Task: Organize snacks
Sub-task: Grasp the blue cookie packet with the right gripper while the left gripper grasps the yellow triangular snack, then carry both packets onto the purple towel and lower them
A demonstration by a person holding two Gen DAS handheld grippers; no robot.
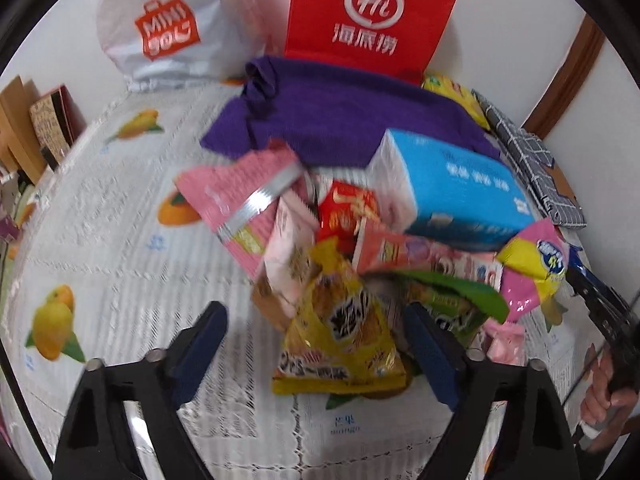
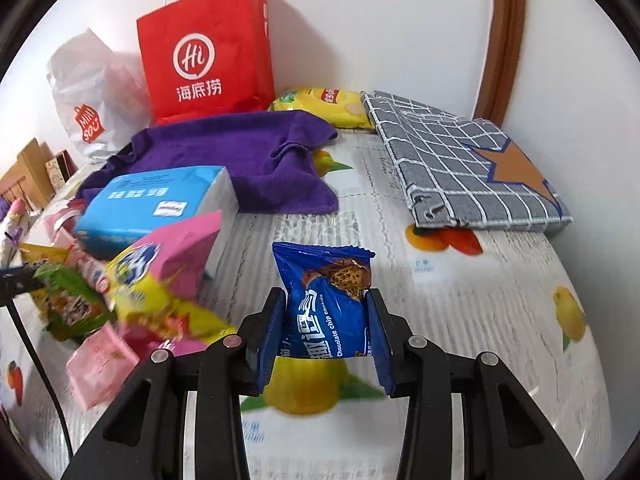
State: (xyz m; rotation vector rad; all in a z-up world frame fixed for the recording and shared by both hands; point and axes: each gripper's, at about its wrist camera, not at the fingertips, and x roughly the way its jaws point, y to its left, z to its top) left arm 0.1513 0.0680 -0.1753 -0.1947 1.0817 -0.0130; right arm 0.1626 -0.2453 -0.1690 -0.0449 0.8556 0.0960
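- Right wrist view: the right gripper (image 2: 326, 334) is clamped on a glossy blue cookie packet (image 2: 330, 300), crinkled foil with a serrated top edge, standing upright between the blue pads.
- Beneath lies a white lace-textured cloth printed with fruit on the bench (image 2: 460, 300).
- Left wrist view: the left gripper (image 1: 316, 344) stands apart, its jaws either side of a shiny yellow snack packet (image 1: 344, 344), touching neither side.
- That packet fronts a heap of foil packets (image 1: 320, 240); behind sit a boxy blue tissue pack (image 1: 460, 192) and a soft purple towel (image 1: 340, 120).
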